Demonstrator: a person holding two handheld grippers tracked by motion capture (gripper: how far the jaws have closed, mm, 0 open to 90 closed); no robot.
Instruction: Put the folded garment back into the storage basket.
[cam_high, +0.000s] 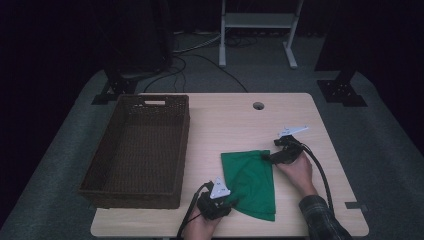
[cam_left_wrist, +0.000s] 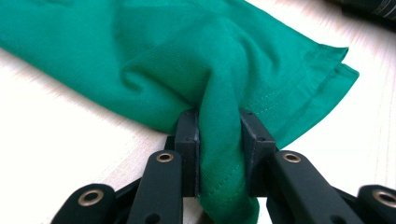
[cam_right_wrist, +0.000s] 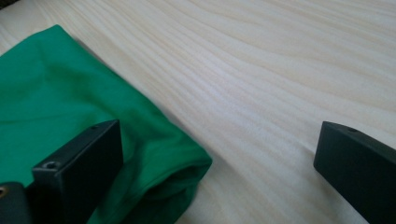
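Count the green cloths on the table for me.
1. A single folded green cloth lies on the table right of the wicker basket, pinched at its near edge by the left gripper. Nothing suggests another hidden underneath.

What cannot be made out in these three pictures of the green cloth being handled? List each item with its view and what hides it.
- Underside of the green cloth: high view, hidden by its own folds.
- Cloth's far end: left gripper view, cut off by the top edge.
- Cloth beneath the right gripper: right gripper view, covered by one jaw.
- Basket weave: high view, too dark to tell.
- Left gripper pads: high view, too small.
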